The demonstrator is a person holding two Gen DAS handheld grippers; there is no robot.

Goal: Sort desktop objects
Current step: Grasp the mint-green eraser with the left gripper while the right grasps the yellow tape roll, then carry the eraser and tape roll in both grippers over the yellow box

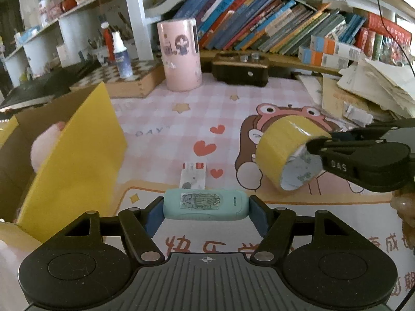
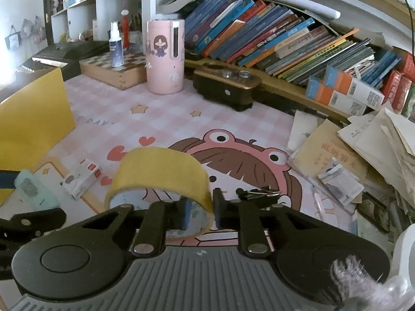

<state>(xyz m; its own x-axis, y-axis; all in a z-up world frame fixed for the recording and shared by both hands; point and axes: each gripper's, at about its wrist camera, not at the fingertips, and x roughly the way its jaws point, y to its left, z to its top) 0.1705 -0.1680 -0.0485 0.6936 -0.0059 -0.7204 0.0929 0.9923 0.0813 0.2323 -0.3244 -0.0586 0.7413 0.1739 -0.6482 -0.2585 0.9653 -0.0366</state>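
My left gripper (image 1: 206, 212) is shut on a mint-green oblong case (image 1: 205, 204) with a drawn sticker, its blue pads pressing on both ends, just above the pink cartoon desk mat (image 1: 160, 119). The case also shows at the left edge of the right wrist view (image 2: 33, 189). My right gripper (image 2: 202, 211) is shut on the wall of a yellow tape roll (image 2: 160, 173), one finger inside the ring and one outside. From the left wrist view the tape roll (image 1: 282, 150) hangs tilted at the right. An open yellow box (image 1: 72, 155) stands at the left with something pink inside.
A small white packet with red stripes (image 1: 193, 175) lies on the mat between the grippers. A black binder clip (image 2: 256, 194) lies by the tape. A pink cylinder (image 1: 180, 54), a black device (image 1: 240, 68), a wooden chequered box (image 1: 127, 77) and leaning books stand behind. Loose papers (image 2: 363, 140) pile up at the right.
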